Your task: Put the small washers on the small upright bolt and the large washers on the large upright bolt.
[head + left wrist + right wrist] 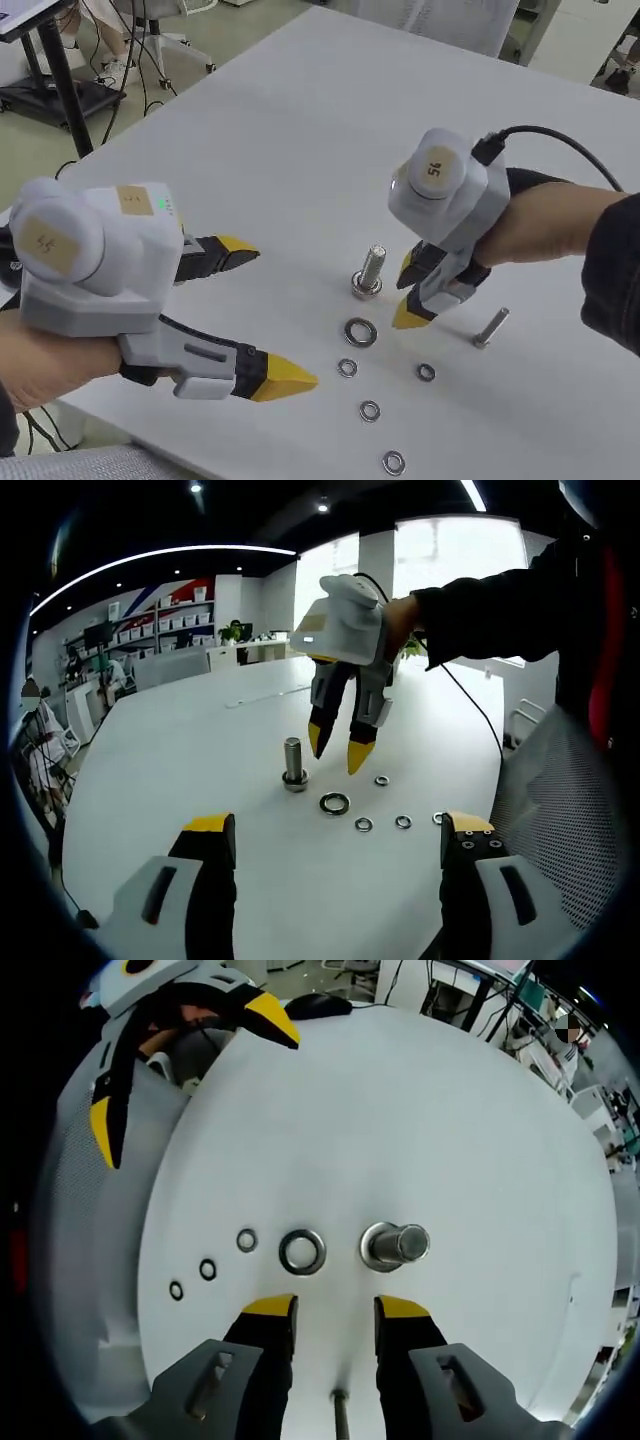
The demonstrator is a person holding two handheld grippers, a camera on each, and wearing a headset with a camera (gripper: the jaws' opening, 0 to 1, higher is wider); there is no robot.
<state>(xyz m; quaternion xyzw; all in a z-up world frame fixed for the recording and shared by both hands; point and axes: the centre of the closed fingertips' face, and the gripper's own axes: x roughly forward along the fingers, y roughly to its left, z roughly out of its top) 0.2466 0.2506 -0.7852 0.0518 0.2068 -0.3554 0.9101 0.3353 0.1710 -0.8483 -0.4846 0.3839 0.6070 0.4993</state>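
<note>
Nothing is threaded yet: right gripper [407, 290], slightly apart and empty, hovers by the large washer [360, 332] and must drop to pinch it; left gripper [268, 313] hangs wide apart.

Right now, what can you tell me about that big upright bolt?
The large bolt looks like shiny grey metal. It stands upright on its wider base on the white table, threaded shank pointing up. No jaws touch it; the right hand-held gripper hovers open beside it, and the large washer lies near its base.
</note>
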